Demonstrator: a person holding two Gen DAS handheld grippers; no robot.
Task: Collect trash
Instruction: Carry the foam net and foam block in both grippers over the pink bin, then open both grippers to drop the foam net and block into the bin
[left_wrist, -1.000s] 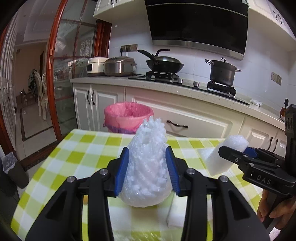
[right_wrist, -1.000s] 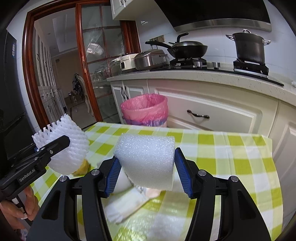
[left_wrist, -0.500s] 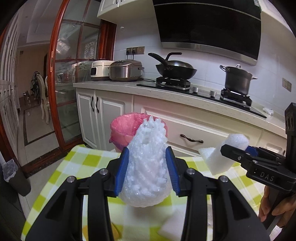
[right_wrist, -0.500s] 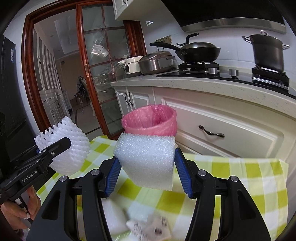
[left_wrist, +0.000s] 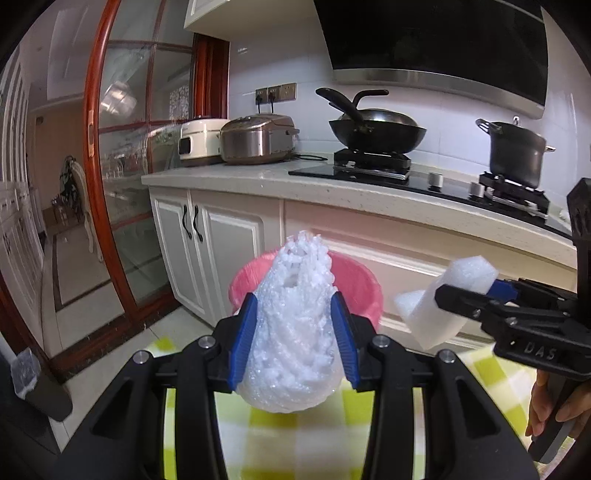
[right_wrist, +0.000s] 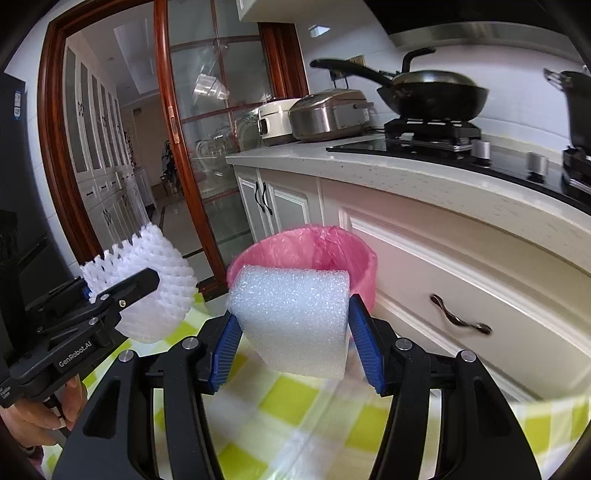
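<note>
the left gripper (left_wrist: 293, 339) pinches the foam fruit net (left_wrist: 295, 332) and the right gripper (right_wrist: 293, 339) the foam block (right_wrist: 295, 317) near the tabletop's far edge; both should clear the pink-lined bin's (right_wrist: 364, 258) rim before releasing.

I count two of my grippers, the left gripper (left_wrist: 293, 341) and the right gripper (right_wrist: 291, 338). Foam pieces: two, one foam net (left_wrist: 291, 332) and one foam block (right_wrist: 295, 317). One pink-lined bin (right_wrist: 332, 251). Upper right: one wok (left_wrist: 376, 133), one pot (left_wrist: 515, 153). Two cookers (left_wrist: 258, 138).
</note>
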